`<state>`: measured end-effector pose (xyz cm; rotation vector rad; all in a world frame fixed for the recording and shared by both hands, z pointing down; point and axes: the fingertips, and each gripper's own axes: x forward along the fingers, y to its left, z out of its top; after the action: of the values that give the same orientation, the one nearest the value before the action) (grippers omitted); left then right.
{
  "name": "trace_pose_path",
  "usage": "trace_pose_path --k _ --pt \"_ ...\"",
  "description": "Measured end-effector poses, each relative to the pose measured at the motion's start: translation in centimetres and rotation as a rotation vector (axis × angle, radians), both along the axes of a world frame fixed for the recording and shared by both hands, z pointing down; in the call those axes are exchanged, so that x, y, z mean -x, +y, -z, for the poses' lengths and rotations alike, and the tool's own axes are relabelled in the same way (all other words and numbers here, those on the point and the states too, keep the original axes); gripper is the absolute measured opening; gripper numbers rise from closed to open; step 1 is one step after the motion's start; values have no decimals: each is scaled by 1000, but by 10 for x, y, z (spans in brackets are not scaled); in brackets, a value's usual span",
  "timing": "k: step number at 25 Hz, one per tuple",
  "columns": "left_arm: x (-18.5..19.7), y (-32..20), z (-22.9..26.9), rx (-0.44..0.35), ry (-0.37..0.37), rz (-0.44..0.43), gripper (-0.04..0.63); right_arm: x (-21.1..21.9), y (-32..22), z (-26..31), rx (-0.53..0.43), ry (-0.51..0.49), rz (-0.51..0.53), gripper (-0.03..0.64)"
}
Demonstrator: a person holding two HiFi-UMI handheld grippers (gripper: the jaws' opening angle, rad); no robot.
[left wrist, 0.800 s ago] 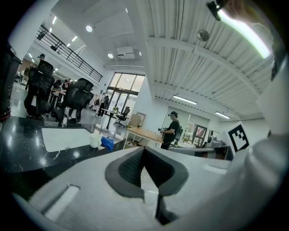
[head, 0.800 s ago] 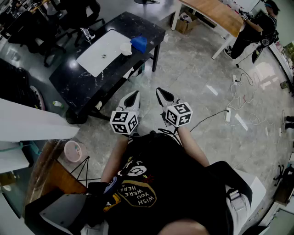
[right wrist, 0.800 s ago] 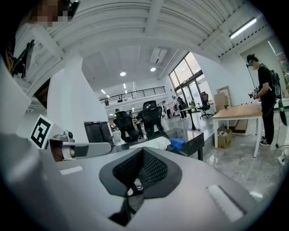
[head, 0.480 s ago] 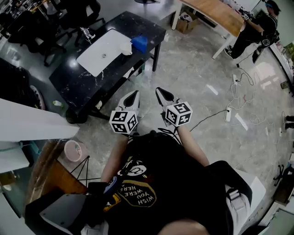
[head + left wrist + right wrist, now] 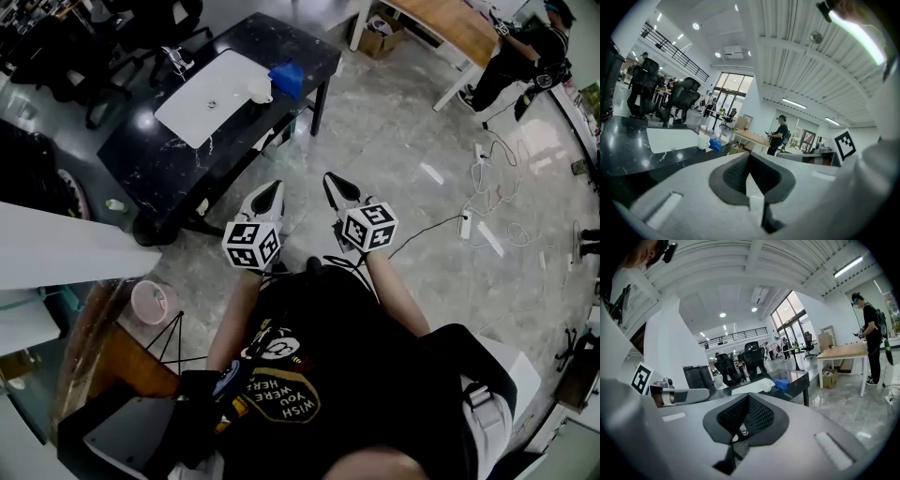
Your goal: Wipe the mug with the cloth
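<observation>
The person (image 5: pixel 328 375) is holding the left gripper (image 5: pixel 270 193) and right gripper (image 5: pixel 335 184) side by side before the torso, forearms bent. Both pairs of fingers (image 5: pixel 733 176) are pressing together, empty. Well ahead, the white ceramic mug (image 5: pixel 260 91) is sitting just beside the crumpled blue cloth (image 5: pixel 287 78) on the black marble desk (image 5: pixel 225 155).

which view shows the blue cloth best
The head view: the blue cloth lies in full sight on the black table beside the mug. Both gripper views show it only small and far off.
</observation>
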<state>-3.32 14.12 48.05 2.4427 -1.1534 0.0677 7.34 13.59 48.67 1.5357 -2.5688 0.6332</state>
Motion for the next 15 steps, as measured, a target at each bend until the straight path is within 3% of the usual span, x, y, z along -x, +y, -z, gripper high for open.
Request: trace_pose_path --k 15 --pt "38 -24 -26 25 -32 -35 5 50 -21 -24 51 58 15 2"
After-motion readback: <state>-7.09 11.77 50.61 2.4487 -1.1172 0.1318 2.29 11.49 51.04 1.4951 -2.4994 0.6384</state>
